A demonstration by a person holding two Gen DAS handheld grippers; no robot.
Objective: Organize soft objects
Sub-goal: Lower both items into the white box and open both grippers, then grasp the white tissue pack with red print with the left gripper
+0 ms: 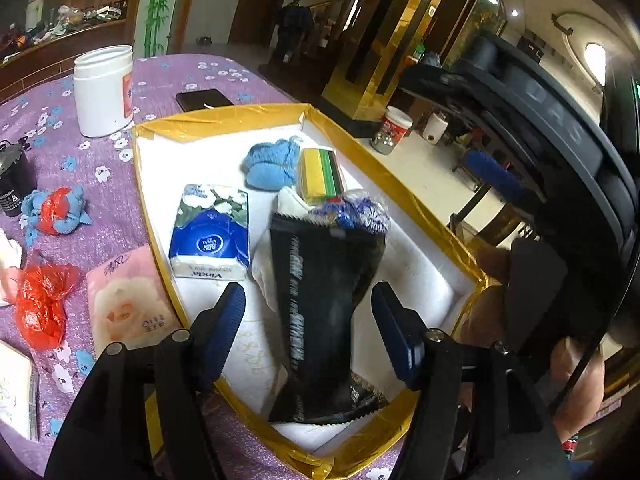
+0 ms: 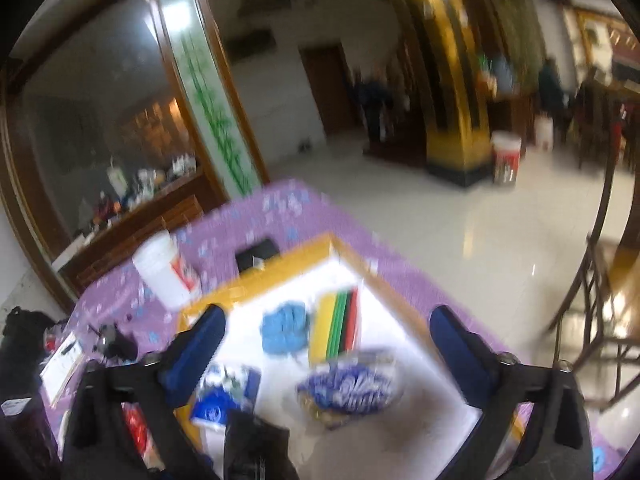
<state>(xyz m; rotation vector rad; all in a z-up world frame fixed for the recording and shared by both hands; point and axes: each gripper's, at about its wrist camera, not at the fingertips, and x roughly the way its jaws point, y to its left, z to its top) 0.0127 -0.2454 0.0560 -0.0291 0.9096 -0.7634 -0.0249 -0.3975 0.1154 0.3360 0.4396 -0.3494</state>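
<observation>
A white box with a gold rim (image 1: 224, 118) lies on the purple flowered tablecloth. In it are a Vinda tissue pack (image 1: 210, 232), a blue knitted cloth (image 1: 268, 164), a yellow, green and black striped pack (image 1: 320, 174), a crinkled blue-and-white wrapper (image 1: 356, 212) and a long black pouch (image 1: 320, 300). My left gripper (image 1: 308, 308) is open, with the pouch lying between its blue fingers and small gaps on both sides. In the blurred right wrist view my right gripper (image 2: 328, 320) stands wide open above the box (image 2: 280, 264), holding nothing, over the blue cloth (image 2: 286, 328) and the wrapper (image 2: 352, 388).
Left of the box lie a pink packet (image 1: 128, 304), a red plastic bag (image 1: 40, 304) and a blue cloth with red plastic (image 1: 56, 210). A white jar (image 1: 104, 92), a phone (image 1: 204, 99) and a black cylinder (image 1: 14, 184) stand behind. A person's hand (image 1: 576, 376) is at right.
</observation>
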